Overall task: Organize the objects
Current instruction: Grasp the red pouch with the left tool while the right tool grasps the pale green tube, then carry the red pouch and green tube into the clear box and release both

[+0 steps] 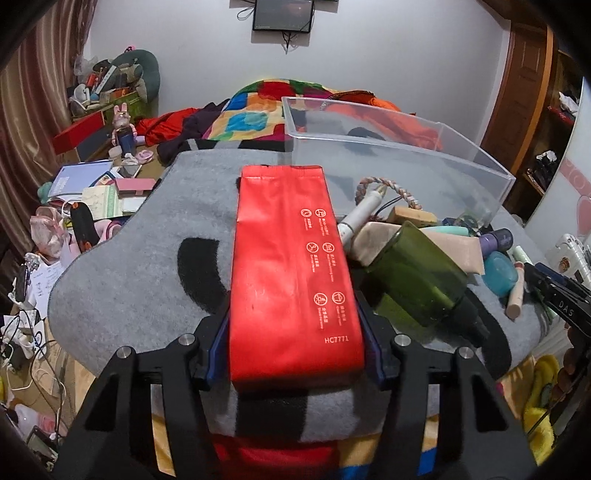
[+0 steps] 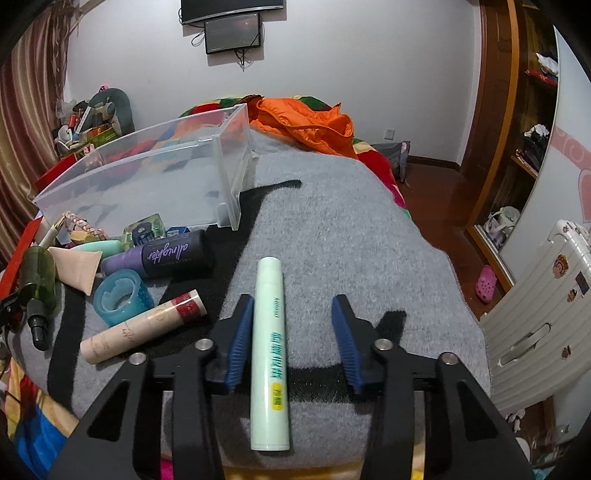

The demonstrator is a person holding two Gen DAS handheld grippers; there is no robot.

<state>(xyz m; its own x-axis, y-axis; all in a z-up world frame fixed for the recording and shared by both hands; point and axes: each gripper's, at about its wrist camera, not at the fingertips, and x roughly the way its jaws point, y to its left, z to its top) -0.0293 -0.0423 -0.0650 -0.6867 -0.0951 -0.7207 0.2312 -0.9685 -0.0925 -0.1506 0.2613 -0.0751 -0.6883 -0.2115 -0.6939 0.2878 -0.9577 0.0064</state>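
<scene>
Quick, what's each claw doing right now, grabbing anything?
Left gripper: shut on the red foil pouch.
Right gripper: open, pale green tube between its fingers, not yet clamped.

I was in a bedroom of a lived-in home. In front of me was a bed (image 2: 373, 155) with a colourful patchwork blanket (image 1: 247, 114) and an orange quilted jacket (image 2: 306, 122) thrown on it, and a grey felt mat (image 2: 332, 229) was spread over the bedding. A small screen (image 2: 233, 32) hung on the white wall (image 2: 369, 66). At one side were brown curtains (image 1: 26, 122) and a low surface crowded with books, boxes, cables and a toy rabbit (image 1: 123, 123). At the other side stood a wooden door (image 1: 524, 88), open shelves (image 2: 532, 122) and a white suitcase (image 2: 535, 332) with stickers. A pink slipper (image 2: 485, 283) lay on the wooden floor (image 2: 436, 184).
</scene>
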